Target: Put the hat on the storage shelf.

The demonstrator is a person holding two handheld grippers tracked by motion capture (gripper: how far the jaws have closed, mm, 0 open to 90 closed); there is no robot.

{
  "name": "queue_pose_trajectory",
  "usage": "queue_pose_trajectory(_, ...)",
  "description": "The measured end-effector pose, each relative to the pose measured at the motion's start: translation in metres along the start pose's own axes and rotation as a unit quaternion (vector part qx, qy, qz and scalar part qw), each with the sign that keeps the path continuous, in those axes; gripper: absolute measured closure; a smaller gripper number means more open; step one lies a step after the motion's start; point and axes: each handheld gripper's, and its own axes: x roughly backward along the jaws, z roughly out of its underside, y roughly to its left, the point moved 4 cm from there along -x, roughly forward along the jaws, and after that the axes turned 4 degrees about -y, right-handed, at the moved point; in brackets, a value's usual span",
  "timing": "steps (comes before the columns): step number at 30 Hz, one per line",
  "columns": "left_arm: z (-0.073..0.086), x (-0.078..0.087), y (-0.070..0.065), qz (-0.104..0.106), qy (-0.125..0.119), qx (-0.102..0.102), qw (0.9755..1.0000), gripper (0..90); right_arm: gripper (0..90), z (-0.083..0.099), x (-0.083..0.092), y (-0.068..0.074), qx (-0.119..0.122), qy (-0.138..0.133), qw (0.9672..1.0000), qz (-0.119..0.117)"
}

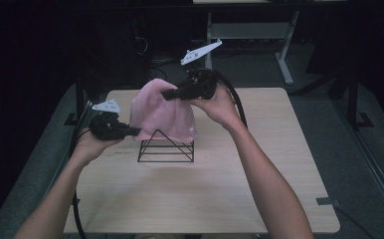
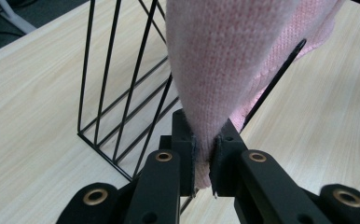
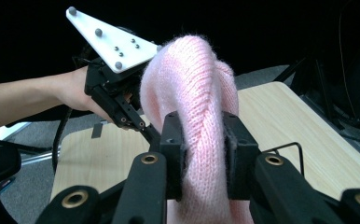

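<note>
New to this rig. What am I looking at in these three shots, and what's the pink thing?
No robot arm here: a person holds a handheld two-jaw gripper in each hand and works at a wooden table.

The high view looks down from above the person's side, forearms coming in from the bottom. The other two pictures come from cameras riding on the grippers, each looking along its own black jaws.

On the table stands a black wire rack with slanted bars. Draped over it is a pink knitted garment, probably a sweater or hat; I cannot tell which.

The left gripper is shut on a low edge of the knit, close beside the rack. The right gripper clamps a bunched fold near the top and holds it up. The white three-cornered plates are parts of the grippers.
</note>
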Motion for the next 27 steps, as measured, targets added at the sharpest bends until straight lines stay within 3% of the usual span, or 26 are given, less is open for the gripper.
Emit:
queue_pose_trajectory(23, 0.028, -0.013, 0.004, -0.008, 0.046, 0.001, 0.9989, 82.4, 72.5, 0.026, -0.017, 0.004, -0.013, 0.042, 0.9989, -0.017)
queue_pose_trajectory(27, 0.031, -0.016, 0.004, -0.012, 0.06, -0.007, 0.9981, 82.4, 72.9, 0.03, -0.019, 0.003, -0.014, 0.046, 0.9987, -0.02)
